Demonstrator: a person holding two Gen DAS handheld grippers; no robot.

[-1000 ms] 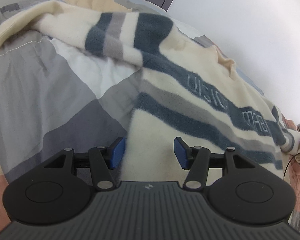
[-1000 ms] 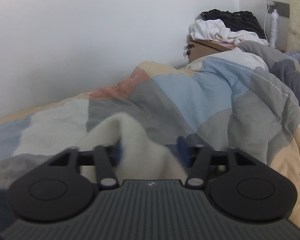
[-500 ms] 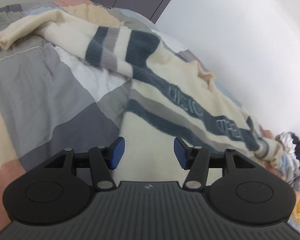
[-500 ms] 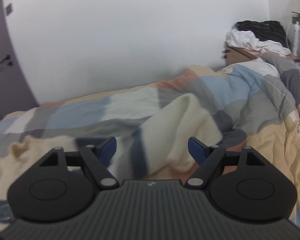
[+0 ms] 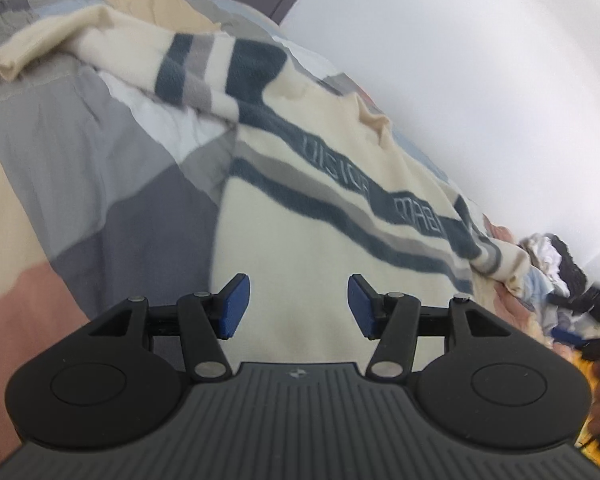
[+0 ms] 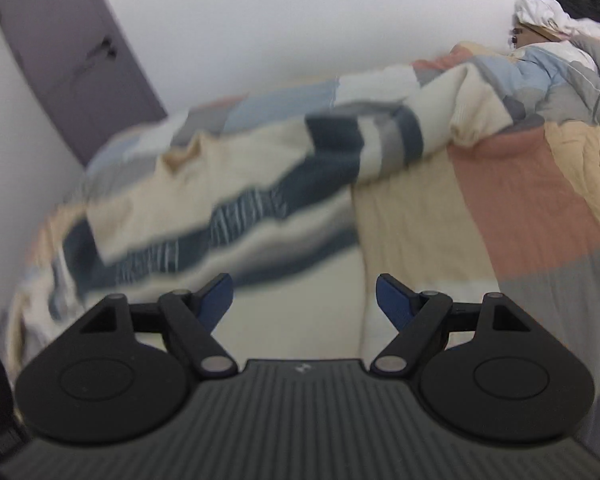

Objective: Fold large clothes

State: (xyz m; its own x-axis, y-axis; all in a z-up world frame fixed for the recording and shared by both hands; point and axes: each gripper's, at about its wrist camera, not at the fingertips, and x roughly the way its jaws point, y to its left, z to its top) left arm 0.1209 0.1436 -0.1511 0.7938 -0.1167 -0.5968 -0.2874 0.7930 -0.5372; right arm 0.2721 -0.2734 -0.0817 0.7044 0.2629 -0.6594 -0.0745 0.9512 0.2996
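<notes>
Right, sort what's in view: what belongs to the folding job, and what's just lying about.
Belongs to the job:
- striped sweater, spread flat on the bed
- left gripper, open over its hem
- right gripper, open, holding nothing

Just lying about:
- patchwork duvet
- clothes heap on the nightstand
- grey door

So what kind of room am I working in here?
Most likely a bedroom: the striped cream sweater lies spread on a bed's patchwork duvet, a grey door stands behind, and clothes are piled on a bedside cabinet.
</notes>
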